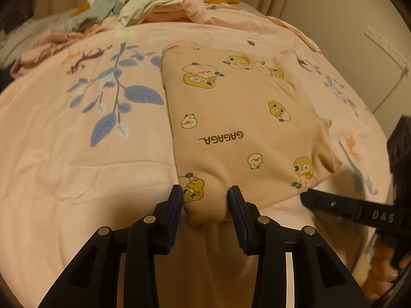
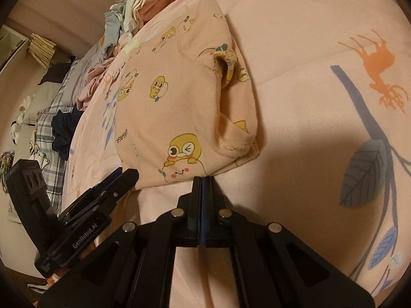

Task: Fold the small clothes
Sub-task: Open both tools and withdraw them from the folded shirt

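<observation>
A peach garment [image 1: 231, 118] printed with yellow cartoon ducks and the word "GAGAGA" lies folded on the pink bedspread [image 1: 77, 154]. My left gripper [image 1: 205, 192] is open, its fingers on either side of the garment's near edge, which bulges between them. In the right wrist view the same garment [image 2: 179, 97] lies ahead, a folded sleeve or hem on top. My right gripper [image 2: 202, 179] is shut, its tips at the garment's near corner; I cannot tell if cloth is pinched. The right gripper also shows at the right of the left wrist view [image 1: 308, 196].
A heap of unfolded clothes [image 1: 154, 2] lies at the far end of the bed. More bedding, a plaid cloth [image 2: 51, 118] and dark clothes [image 2: 64, 131] lie left of the bed. A wall with a white strip [image 1: 385, 46] stands to the right.
</observation>
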Tool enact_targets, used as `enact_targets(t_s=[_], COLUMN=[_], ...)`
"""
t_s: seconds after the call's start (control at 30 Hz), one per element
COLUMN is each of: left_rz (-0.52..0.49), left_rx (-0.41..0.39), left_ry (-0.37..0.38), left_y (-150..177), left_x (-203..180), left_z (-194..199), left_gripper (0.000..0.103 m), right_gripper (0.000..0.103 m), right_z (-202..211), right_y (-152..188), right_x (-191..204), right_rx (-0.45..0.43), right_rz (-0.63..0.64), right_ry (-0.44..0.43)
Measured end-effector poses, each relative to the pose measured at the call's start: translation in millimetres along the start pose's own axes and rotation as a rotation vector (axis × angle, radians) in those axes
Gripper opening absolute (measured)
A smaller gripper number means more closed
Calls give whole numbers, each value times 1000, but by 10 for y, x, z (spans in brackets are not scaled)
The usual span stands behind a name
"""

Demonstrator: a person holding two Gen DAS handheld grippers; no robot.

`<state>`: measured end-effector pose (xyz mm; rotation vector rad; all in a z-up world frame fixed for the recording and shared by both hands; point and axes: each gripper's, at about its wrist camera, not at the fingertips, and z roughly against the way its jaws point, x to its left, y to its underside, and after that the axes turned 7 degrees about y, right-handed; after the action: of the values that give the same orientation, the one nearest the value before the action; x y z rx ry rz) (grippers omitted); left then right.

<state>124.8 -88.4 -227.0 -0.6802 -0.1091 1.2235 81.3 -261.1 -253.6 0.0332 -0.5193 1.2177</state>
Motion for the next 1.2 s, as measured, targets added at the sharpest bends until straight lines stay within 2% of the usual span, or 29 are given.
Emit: enact_targets(t_s=[0.07, 0.17, 0.73, 0.8, 0.9, 0.97, 1.03, 1.1, 1.13, 1.2], left_rz=[1, 56, 46, 60, 86, 107, 108, 91, 77, 67], left_rx=[-7, 4, 9, 27, 72, 29, -40, -45, -22, 31], left_ry=[-13, 0, 13, 25, 61, 88, 89, 74, 72, 87], left_y=[15, 0, 58, 54, -64, -166, -303, -398, -430, -392], left_x=[-28, 11, 24, 32, 70, 115, 140, 122, 97, 61], left_z=[-7, -7, 56, 95, 183, 303, 427, 410, 338, 167], left_gripper=[40, 40, 41, 41, 41, 41, 41, 41, 41, 41], right_gripper=[0, 0, 0, 3, 14, 16, 16, 15, 16, 17], right_z=[0, 6, 25, 70, 176, 299, 452, 549, 558, 452], right_y=[-12, -4, 35, 36, 7, -33, -133, -308, -375, -644], right_x=[15, 4, -9, 21, 124, 171, 224, 278, 295, 302], right_rx=[0, -8, -24, -8, 11, -26, -76, -125, -143, -160], right_rz=[8, 13, -9, -8, 47, 59, 68, 78, 80, 80], right_ry=[9, 18, 30, 22, 39, 29, -42, -88, -76, 21])
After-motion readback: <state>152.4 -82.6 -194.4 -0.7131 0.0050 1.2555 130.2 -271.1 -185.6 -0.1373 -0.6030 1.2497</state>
